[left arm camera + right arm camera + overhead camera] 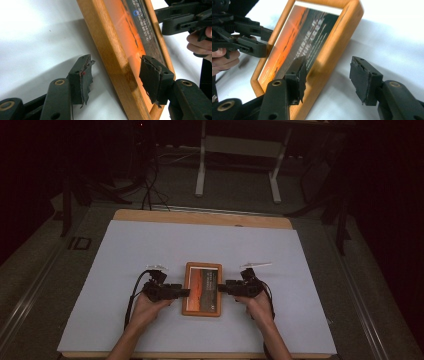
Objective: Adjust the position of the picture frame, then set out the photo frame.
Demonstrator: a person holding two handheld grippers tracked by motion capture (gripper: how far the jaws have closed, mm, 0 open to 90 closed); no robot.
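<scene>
A wooden picture frame (202, 289) with an orange sunset print lies flat on the white table cover (150, 250), near the front middle. My left gripper (186, 292) is at its left edge and my right gripper (221, 288) at its right edge. In the left gripper view the frame's wooden rail (110, 50) passes between the open jaws of the left gripper (117, 63), with gaps on both sides. In the right gripper view the right gripper (328, 63) straddles the frame's rail (337, 42) the same way, and its pads are off the wood.
The wooden table edge (200, 217) shows beyond the white cover. On the carpet behind stand a white-legged desk frame (237, 165) and dark stands with cables (150, 190). The cover is bare around the frame.
</scene>
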